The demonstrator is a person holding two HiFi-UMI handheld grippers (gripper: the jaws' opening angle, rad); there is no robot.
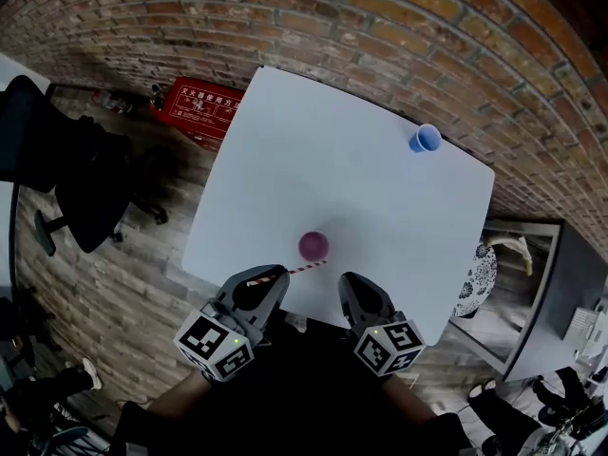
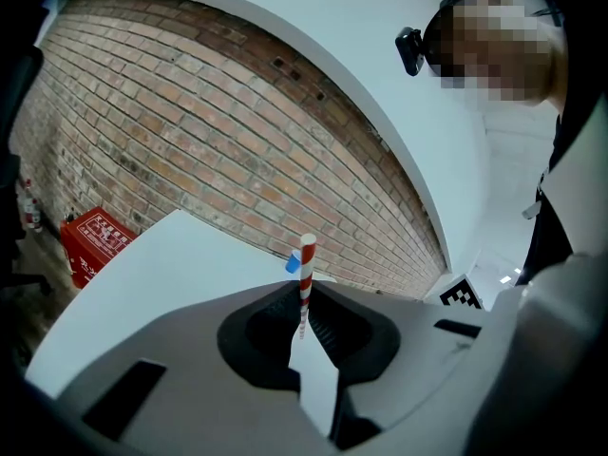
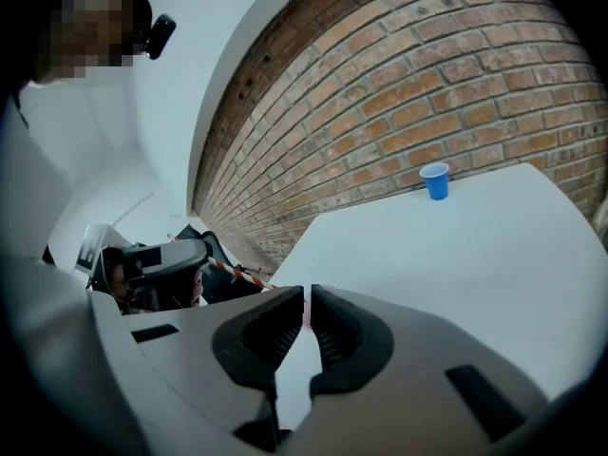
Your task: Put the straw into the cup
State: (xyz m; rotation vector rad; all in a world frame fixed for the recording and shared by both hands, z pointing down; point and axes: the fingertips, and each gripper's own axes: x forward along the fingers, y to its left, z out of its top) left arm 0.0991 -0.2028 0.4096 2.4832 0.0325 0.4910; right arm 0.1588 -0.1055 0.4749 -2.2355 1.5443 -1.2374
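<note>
The left hand-held gripper [image 1: 269, 278] sits at the near edge of the white desk [image 1: 380, 188], its jaws clamped on a red-and-white striped straw [image 1: 290, 272]. In the head view the straw runs from those jaws toward 2 o'clock, lying nearly level, and its free end stops just at the 6 o'clock side of the purple cup [image 1: 313, 246]. Whether the tip touches the cup's rim cannot be told. The cup stands upright on the desk near its front edge, at about 1 o'clock from the left hand-held gripper and 11 o'clock from the right hand-held gripper [image 1: 350, 281].

In the left gripper view the straw [image 2: 306, 269] rises straight out from between the closed pads of the hand-held gripper [image 2: 304, 297], toward 12 o'clock. A blue cup [image 2: 292, 264] shows small just behind it.

In the right gripper view the jaws of the right hand-held gripper [image 3: 306, 297] are drawn together to a thin slit and grip nothing. A pinkish sliver shows through the slit. At 9 o'clock in that view the straw [image 3: 233, 272] sticks out of the other gripper.

The blue cup [image 1: 425, 139] stands by the far right edge of the desk, at 1 o'clock from the purple cup and well apart from it. A red box [image 1: 199, 107] lies on the floor past the desk's far left corner, by the brick wall [image 1: 380, 27].
</note>
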